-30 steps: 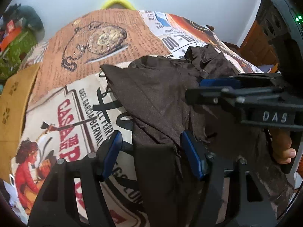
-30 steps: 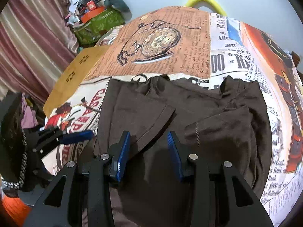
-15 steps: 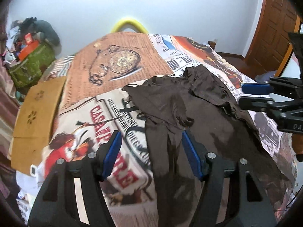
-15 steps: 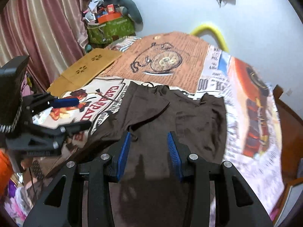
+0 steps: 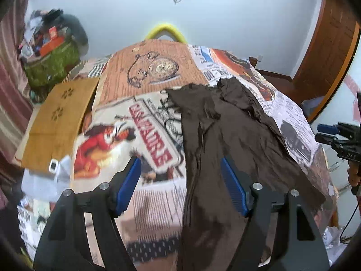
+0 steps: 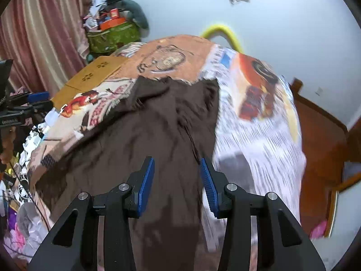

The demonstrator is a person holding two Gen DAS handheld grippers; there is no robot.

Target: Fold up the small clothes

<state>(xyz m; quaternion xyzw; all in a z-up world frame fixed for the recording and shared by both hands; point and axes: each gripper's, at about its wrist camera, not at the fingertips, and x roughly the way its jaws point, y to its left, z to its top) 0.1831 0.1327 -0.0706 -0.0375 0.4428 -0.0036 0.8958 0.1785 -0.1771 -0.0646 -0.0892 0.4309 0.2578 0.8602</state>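
Lay limp, soft brown garment (image 5: 227, 135) on bed (image 5: 144, 83); best pinched at hem corners; left hand-held gripper (image 5: 180, 185) opening, empty; right hand-held gripper (image 6: 177, 185) unclenched, empty.

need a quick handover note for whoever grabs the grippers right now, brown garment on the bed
Left gripper: jaws opening, nothing pinched; the garment's left edge lies below and between them.
Right gripper: open, empty, above the garment's near end.
Dark brown fabric garment: spread lengthwise on the bed's printed newspaper-pattern cover, far end rumpled, one sleeve folded inward.
Done: garment laid out roughly flat, both grippers clear of it.
Left: smooth the far end, then make the folds; no finished fold is visible yet.
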